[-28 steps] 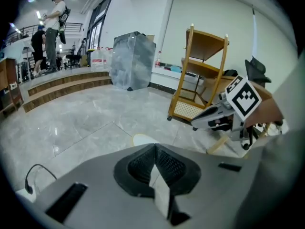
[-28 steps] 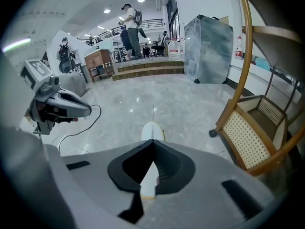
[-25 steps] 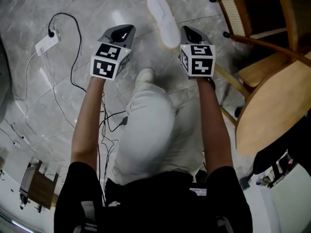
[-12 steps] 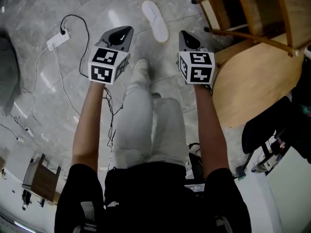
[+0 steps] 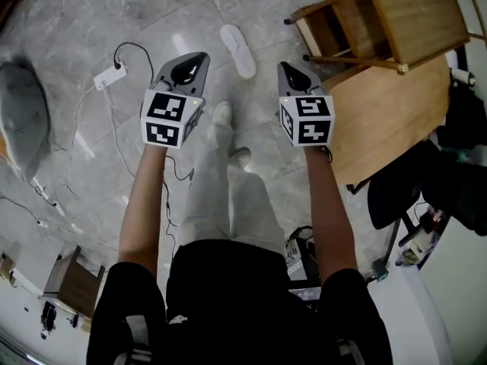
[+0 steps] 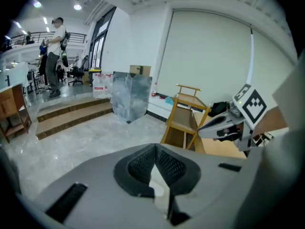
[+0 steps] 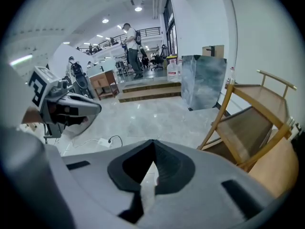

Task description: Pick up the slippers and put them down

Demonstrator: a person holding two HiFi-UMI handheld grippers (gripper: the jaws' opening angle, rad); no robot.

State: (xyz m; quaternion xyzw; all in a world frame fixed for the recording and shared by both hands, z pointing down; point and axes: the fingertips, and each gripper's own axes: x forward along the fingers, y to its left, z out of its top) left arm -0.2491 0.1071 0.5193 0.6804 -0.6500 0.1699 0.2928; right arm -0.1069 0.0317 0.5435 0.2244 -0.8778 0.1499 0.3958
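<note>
One white slipper (image 5: pixel 237 49) lies on the grey marble floor, far below and ahead of both grippers; no second slipper shows. In the head view my left gripper (image 5: pixel 196 58) and right gripper (image 5: pixel 283 67) are held side by side at arm's length, high above the floor. The slipper lies between their tips. Both are shut and empty: the left gripper view has the left gripper (image 6: pixel 155 149) with its pads meeting at the tip, and the right gripper (image 7: pixel 153 144) looks the same in its own view. The person's two white shoes (image 5: pixel 221 115) stand under the grippers.
A wooden chair (image 5: pixel 380 21) and a round wooden table (image 5: pixel 388 120) stand on the right, with dark bags (image 5: pixel 403 192) beside them. A white power strip (image 5: pixel 109 75) with cables lies on the left, near a grey cushion (image 5: pixel 23 116). Steps (image 6: pixel 66 113) and a silver wrapped box (image 6: pixel 129 95) stand beyond.
The person has stood up from a crouch. Both grippers rose together, so the slipper and floor look smaller and farther away. Both grippers stayed shut and empty.
</note>
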